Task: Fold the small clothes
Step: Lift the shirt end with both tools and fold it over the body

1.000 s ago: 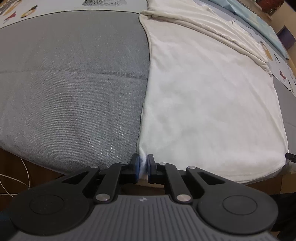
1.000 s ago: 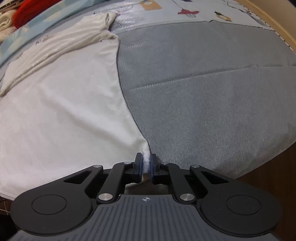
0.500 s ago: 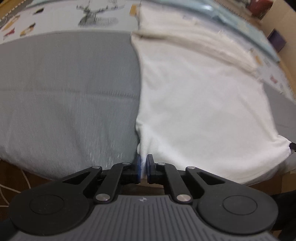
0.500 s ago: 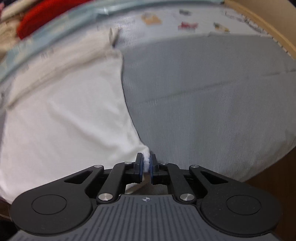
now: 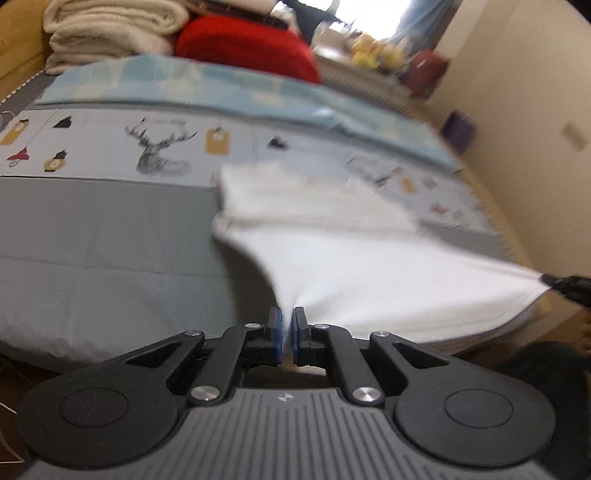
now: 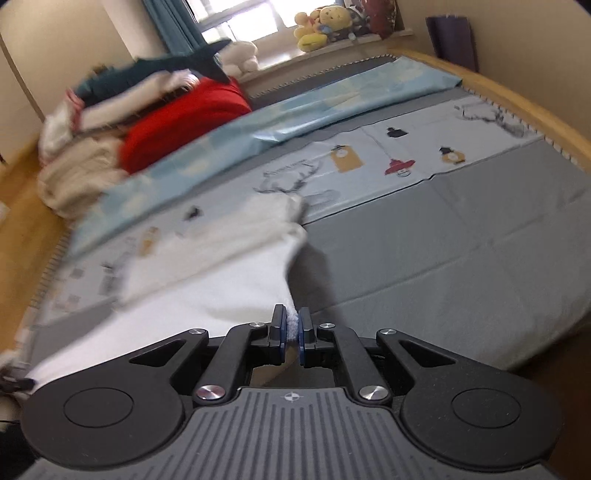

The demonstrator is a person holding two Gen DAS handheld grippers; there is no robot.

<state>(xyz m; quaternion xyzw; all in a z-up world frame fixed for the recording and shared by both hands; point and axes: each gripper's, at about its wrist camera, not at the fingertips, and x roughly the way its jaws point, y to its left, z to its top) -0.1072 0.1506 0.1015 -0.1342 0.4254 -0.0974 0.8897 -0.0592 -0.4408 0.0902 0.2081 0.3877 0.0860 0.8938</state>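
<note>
A white garment (image 5: 369, 273) lies on the bed, its near hem lifted off the grey cover. My left gripper (image 5: 287, 325) is shut on the hem's left corner. My right gripper (image 6: 291, 328) is shut on the hem's right corner; its tip also shows at the right edge of the left wrist view (image 5: 565, 283). The garment also shows in the right wrist view (image 6: 207, 291), stretched between both grippers. Its far end (image 5: 295, 195) stays folded and rests on the bed.
The grey bed cover (image 5: 103, 258) meets a printed sheet with a deer drawing (image 5: 159, 151). Behind lie a light blue blanket (image 6: 295, 114), a red cushion (image 6: 184, 122), folded cream towels (image 5: 107, 33) and plush toys on a sill (image 6: 321, 22). A wooden bed frame (image 6: 517, 99) borders the right.
Both grippers have risen and tilted up, lifting the garment's near hem off the bed. The view now takes in the far end of the bed and the room.
</note>
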